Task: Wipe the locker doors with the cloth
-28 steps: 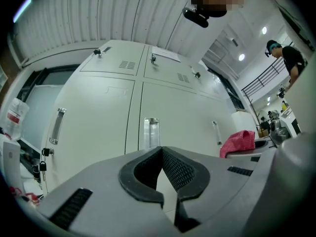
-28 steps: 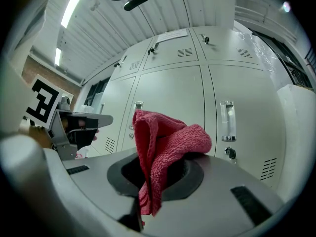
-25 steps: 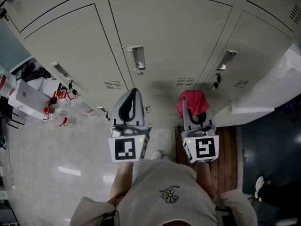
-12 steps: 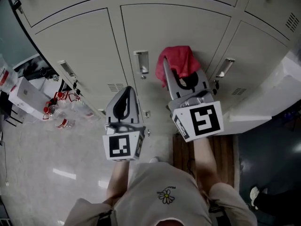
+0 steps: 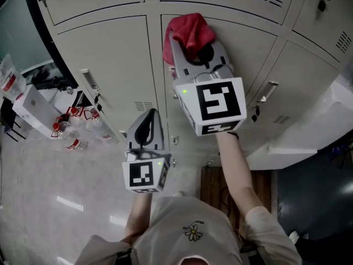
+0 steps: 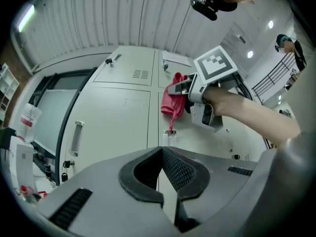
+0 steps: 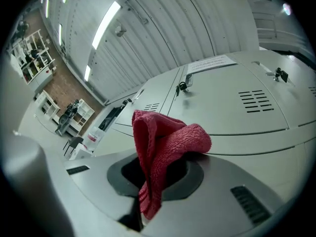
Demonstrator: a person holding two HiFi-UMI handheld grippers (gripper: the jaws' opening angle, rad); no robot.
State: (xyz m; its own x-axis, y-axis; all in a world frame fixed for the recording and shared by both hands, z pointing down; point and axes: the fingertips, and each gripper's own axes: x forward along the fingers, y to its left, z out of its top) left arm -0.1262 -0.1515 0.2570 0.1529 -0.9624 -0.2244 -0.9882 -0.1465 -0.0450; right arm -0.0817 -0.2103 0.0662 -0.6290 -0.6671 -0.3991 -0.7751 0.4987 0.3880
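Right gripper high, tight on cloth; left gripper low, closed.

The pale floor holds plastic bottles and a wooden board.

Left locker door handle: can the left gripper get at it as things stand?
Probably yes. The left gripper is shut and empty; the left door's handle lies up and to its left with nothing between them. The right gripper, shut on the red cloth, is over the centre locker door.
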